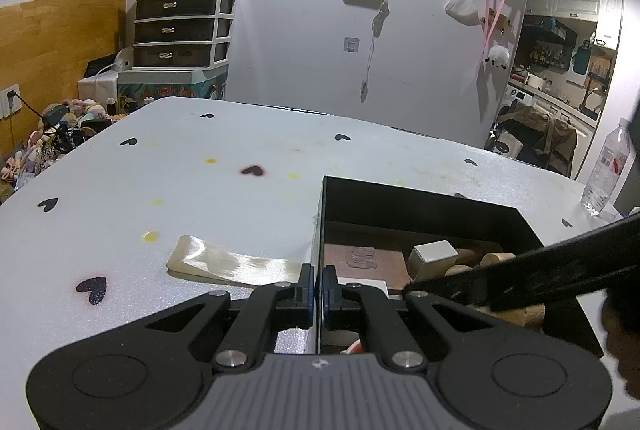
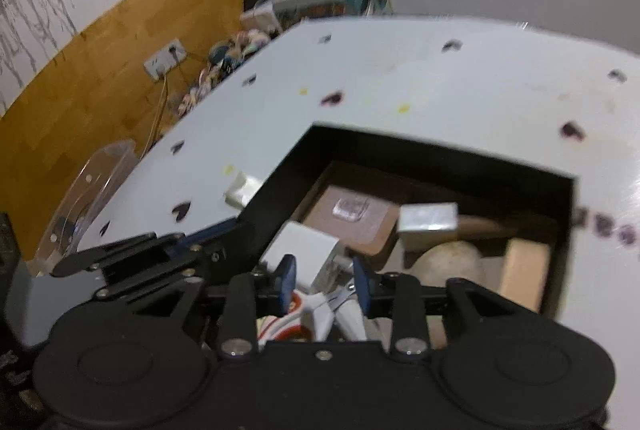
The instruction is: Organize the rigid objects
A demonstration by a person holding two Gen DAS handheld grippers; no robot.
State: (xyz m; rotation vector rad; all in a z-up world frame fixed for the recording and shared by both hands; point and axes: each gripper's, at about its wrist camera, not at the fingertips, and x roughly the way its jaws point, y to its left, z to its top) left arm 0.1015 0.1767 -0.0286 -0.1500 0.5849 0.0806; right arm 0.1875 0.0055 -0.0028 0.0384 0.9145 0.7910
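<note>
A black open box (image 1: 420, 201) (image 2: 440, 157) stands on the white table. It holds a brown board (image 2: 352, 218), a white block (image 1: 434, 256) (image 2: 428, 218), wooden pieces (image 2: 524, 270), a white cube (image 2: 300, 250) and scissors-like white items (image 2: 320, 310). My left gripper (image 1: 319, 290) is shut on the box's left wall. My right gripper (image 2: 324, 278) is open above the box's near end, over the white items, and holds nothing. It also shows in the left wrist view (image 1: 520, 278) as a dark bar across the box.
A folded cream strip (image 1: 232, 264) (image 2: 242, 189) lies on the table just left of the box. A clear plastic bottle (image 1: 606, 169) stands at the right edge. A clear plastic holder (image 2: 88, 189) sits at the table's left edge. The table (image 1: 160, 169) has heart marks.
</note>
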